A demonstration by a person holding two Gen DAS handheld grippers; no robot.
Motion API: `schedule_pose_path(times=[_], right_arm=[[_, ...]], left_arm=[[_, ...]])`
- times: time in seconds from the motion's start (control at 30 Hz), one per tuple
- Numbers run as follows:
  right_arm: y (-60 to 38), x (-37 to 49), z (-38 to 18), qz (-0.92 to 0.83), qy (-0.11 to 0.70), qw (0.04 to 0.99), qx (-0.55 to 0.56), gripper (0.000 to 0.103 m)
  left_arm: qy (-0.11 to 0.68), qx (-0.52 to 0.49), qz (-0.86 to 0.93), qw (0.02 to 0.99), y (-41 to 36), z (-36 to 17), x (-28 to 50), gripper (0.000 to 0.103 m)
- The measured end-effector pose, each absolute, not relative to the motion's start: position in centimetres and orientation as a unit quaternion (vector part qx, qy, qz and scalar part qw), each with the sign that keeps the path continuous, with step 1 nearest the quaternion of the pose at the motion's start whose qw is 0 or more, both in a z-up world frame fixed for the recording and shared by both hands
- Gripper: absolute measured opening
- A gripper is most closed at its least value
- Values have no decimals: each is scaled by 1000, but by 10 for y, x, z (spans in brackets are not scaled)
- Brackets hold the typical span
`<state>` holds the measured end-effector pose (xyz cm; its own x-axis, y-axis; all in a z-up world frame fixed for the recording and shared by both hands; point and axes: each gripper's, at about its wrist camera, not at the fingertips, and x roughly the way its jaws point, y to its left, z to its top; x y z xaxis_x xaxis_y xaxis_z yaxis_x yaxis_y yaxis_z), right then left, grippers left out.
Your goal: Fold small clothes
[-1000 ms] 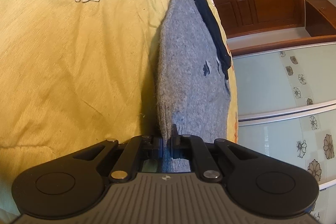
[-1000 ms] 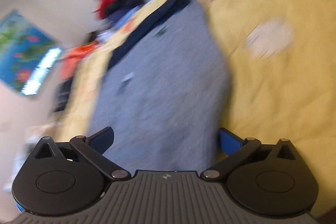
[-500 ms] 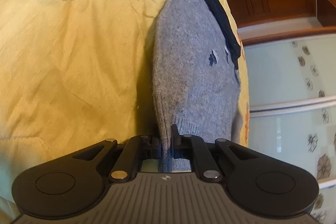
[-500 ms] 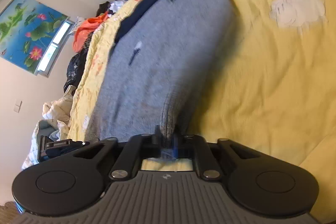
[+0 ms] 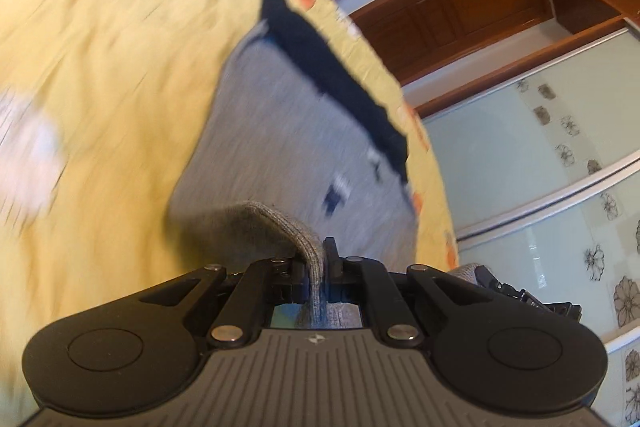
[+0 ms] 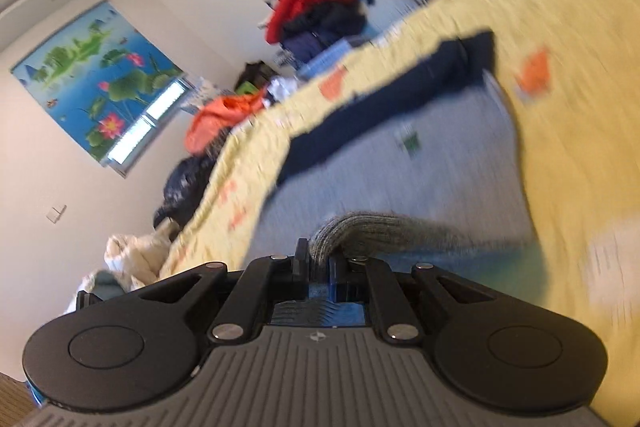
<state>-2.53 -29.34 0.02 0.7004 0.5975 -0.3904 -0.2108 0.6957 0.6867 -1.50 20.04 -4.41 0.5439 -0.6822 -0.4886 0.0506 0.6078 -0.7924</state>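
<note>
A small grey knitted sweater (image 5: 296,139) with a dark navy band (image 5: 336,75) along its far edge lies on a yellow bedspread (image 5: 100,67). My left gripper (image 5: 318,263) is shut on the ribbed near hem, which bends up over the jaws. The same sweater (image 6: 420,171) fills the middle of the right wrist view, where my right gripper (image 6: 318,261) is shut on another part of that hem. Both held corners are raised off the bed. The far part of the sweater stays flat on the bedspread.
Glass wardrobe doors with flower prints (image 5: 560,187) and a wooden cabinet (image 5: 460,7) stand beyond the bed's right edge. A pile of dark and red clothes (image 6: 320,7), an orange garment (image 6: 224,115) and a lotus poster (image 6: 96,79) line the far wall.
The right gripper went from open above the sweater to shut on its hem. Both grippers then lifted the hem, so the near edge now folds up off the bed.
</note>
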Motion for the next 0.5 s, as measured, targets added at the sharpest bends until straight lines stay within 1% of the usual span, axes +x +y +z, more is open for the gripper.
schedule_pose_path(times=[0.13, 0.3, 0.5], right_arm=[[-311, 32, 17, 223, 287, 870, 332, 13], [-330, 110, 33, 203, 273, 885, 318, 13], [-355, 195, 35, 183, 269, 893, 311, 13]], left_arm=[[385, -387, -245, 801, 193, -22, 43, 6], [350, -401, -239, 812, 188, 1, 129, 6], [337, -413, -219, 817, 185, -1, 222, 6]])
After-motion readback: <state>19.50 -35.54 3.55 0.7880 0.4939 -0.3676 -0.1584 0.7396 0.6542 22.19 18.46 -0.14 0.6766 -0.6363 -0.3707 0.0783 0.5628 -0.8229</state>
